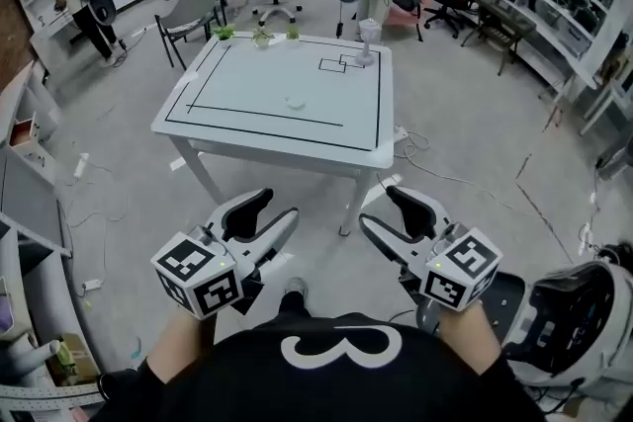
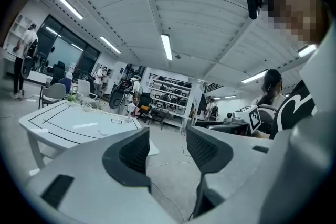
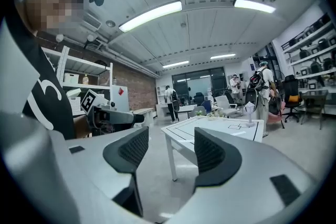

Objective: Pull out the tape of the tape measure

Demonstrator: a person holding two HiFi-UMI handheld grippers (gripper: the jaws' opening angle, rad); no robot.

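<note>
"What were the claws doing when you looked?"

"Nothing yet. The left claw (image 1: pixel 280 204) was released. Its jaws stood wide with only floor (image 1: pixel 465 143) showing between them. The right claw (image 1: pixel 378 206) was the same, wide and empty. Both hung low in the frame, close in front of the person, pointing up toward the table (image 1: pixel 247 89)."

"And the tape measure?"

"Not in either claw. I took it to be the small pale lump (image 1: pixel 295 101) lying near the middle of the table, though it was too small to be sure. It sat well apart from both claws, with open floor between."

"So which step was that?"

"The very start, as I judged it: nothing grasped, no tape drawn. The next move would call for stepping up to the table and closing one claw on the case to steady it. The other claw would then have to find the tape's end tab and pinch it squarely before pulling straight out. I'd expect the tab to be the fiddly part, since a thin lip is easy to miss."
</note>
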